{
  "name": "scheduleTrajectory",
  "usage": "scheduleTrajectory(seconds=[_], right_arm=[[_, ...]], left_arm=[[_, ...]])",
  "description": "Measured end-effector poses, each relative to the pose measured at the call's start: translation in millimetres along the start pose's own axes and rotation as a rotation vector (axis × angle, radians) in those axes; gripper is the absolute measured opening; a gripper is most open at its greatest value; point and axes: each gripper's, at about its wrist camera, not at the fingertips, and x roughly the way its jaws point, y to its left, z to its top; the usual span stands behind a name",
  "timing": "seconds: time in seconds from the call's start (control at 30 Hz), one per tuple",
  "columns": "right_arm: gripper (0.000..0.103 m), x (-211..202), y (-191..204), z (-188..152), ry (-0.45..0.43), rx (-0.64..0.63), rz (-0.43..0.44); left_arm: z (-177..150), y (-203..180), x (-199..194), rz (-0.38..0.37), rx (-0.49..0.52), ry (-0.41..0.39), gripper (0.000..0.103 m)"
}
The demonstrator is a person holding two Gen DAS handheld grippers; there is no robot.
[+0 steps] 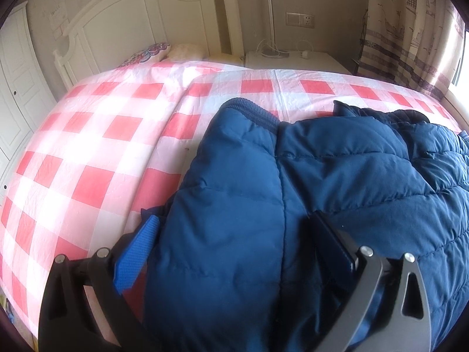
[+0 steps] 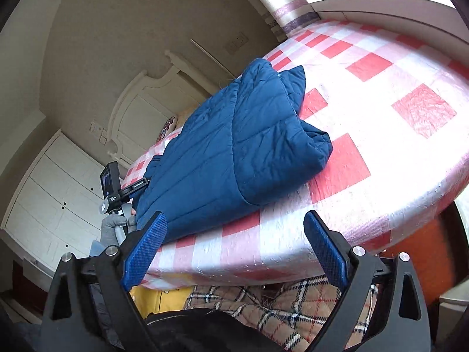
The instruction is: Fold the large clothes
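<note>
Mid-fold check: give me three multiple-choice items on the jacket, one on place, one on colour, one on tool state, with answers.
1. Where does the jacket lie?
A. on the checked bed cover
B. on the floor
C. on the nightstand

2. What colour is the jacket?
A. red
B. navy blue
C. yellow

3. How does the right tool stand?
A. shut on the jacket
B. shut on nothing
C. open, holding nothing

Answers: 1 A, the pink-and-white cover surrounds it; 2 B, blue quilting in both views; 3 C, its blue pads are spread apart, short of the jacket.
</note>
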Motion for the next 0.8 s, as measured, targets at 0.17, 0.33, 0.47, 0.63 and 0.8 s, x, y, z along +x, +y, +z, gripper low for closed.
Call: scheduleTrajectory(seconds=[0.17,0.33,0.47,0.63,0.8], right_arm=[[0.091,44.8,2.9,12.5,0.047,0.025,-0.01],[0.098,94.2,21.4,38.8,0.005,0.054,-0.11],[0.097,121.1,30.9,58.4,-0.06,0.099,-0.14],[0.036,107.5,0.2,57.9,-0.171,0.209,0.106],[0.033,73.9,-2.2,32.4,-0.228,0.167,0.121]], left_arm=[[-0.2,2.9,2.9,-0.028,-0.02,0.009,0.102],[0.6,9.4,9.4,-0.056,-0.058,0.031,0.102],[0.3,12.3,9.4,-0.019,-0.087,0.03,0.102],[0.7,14.6,8.5,-0.006,-0.103,0.029,0.102],[3.1,-20.2,-18.1,0.126,0.049,-0.064,0.1]])
